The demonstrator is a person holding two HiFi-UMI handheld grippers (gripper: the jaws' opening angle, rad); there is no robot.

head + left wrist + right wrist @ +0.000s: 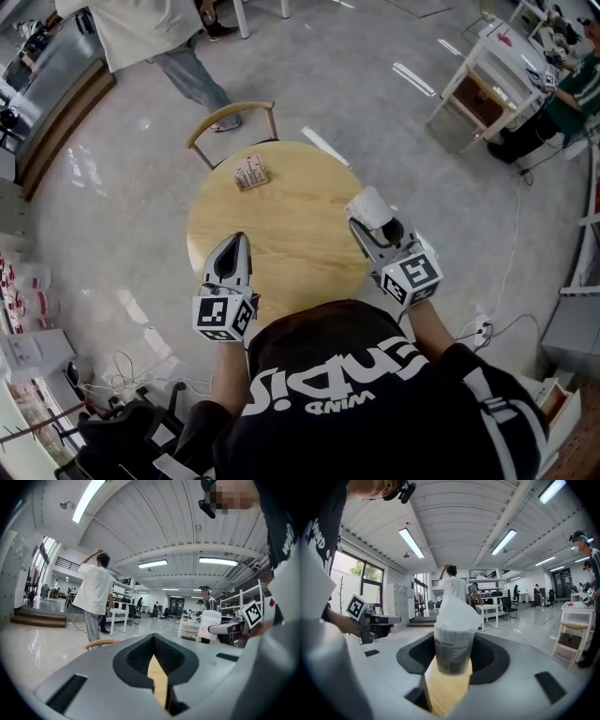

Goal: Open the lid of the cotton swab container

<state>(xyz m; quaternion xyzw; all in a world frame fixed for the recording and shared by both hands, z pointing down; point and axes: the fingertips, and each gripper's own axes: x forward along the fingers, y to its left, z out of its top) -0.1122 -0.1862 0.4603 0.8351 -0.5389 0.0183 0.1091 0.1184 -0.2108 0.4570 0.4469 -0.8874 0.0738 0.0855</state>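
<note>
White-lidded cotton swab container: you are clamping it upright in your right gripper, lid uppermost, your left gripper, jaws together and empty, hovering apart to its left.

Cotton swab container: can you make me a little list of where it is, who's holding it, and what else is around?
thing: cotton swab container, see-through tub with a white top
where: between the jaws of the right gripper, above the table
right gripper: shut on the container
left gripper: shut, empty
table: round, wooden
also on table: small brown object, far side
behind table: chair
</note>
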